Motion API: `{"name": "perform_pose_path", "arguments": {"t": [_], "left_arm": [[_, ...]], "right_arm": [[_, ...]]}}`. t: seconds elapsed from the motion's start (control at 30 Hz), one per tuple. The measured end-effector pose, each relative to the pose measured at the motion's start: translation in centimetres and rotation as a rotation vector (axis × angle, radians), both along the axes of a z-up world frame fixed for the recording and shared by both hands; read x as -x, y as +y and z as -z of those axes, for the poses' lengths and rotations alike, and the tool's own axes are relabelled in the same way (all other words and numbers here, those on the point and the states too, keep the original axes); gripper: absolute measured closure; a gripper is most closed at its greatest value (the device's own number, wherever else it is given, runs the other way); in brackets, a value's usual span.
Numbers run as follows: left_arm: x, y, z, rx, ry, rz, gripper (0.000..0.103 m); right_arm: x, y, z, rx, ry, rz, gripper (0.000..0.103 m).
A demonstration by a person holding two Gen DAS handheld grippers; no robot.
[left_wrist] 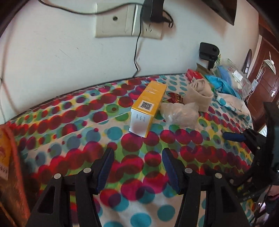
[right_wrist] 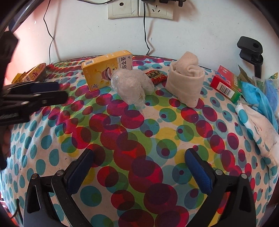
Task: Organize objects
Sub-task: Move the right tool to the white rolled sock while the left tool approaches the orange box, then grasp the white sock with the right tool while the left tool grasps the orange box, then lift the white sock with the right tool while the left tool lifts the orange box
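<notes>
A yellow box (left_wrist: 148,108) lies on the dotted cloth, ahead of my left gripper (left_wrist: 137,153), which is open and empty. The yellow box also shows in the right wrist view (right_wrist: 106,69). Beside it lie a crumpled clear plastic bag (right_wrist: 130,85), a small red packet (right_wrist: 156,76) and a rolled beige cloth (right_wrist: 185,78). A red and green box (right_wrist: 226,83) lies at the right. My right gripper (right_wrist: 139,157) is open and empty, short of the bag. The left gripper shows at the left edge of the right wrist view (right_wrist: 47,92).
A wall with sockets (right_wrist: 139,8) and hanging cables (right_wrist: 146,35) stands behind the table. Blue cloth and plastic bags (left_wrist: 226,78) pile at the far right. An orange-yellow package (left_wrist: 8,157) stands at the left edge. A black clamp (right_wrist: 250,48) sits at the right rear.
</notes>
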State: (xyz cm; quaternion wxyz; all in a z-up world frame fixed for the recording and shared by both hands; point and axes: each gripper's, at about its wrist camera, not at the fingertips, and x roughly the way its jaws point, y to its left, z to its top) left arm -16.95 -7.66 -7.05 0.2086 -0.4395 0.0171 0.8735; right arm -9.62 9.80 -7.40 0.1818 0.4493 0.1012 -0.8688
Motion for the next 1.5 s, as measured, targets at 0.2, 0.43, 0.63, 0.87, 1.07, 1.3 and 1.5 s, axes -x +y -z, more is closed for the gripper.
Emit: {"name": "perform_pose_path", "arguments": {"t": [0.2, 0.43, 0.63, 0.87, 1.07, 1.3, 1.5], "left_arm": [[3.0, 0.5, 1.0, -0.043, -0.045, 0.035, 0.044], [4.5, 2.3, 1.0, 0.006, -0.016, 0.073, 0.044], [4.3, 3.5, 0.7, 0.029, 0.022, 0.101, 0.044], [4.5, 4.3, 0.4, 0.030, 0.027, 0.096, 0.044], [4.2, 4.2, -0.2, -0.020, 0.006, 0.066, 0.073], [1.7, 3.4, -1.8, -0.063, 0.024, 0.012, 0.073], [-1.4, 2.1, -2.3, -0.020, 0.029, -0.054, 0.073]], "right_arm": [[0.5, 2.9, -1.2, 0.111, 0.036, -0.017, 0.000], [3.7, 5.7, -3.6, 0.181, 0.091, -0.027, 0.000], [6.8, 5.6, -3.9, 0.159, 0.130, -0.038, 0.007], [9.7, 5.7, -3.0, 0.203, 0.096, -0.017, 0.059], [8.5, 6.5, -3.1, 0.261, 0.133, 0.043, 0.069], [5.7, 5.9, -3.7, 0.312, 0.152, 0.056, 0.069], [3.3, 3.1, -3.4, 0.312, 0.148, 0.021, 0.069]]}}
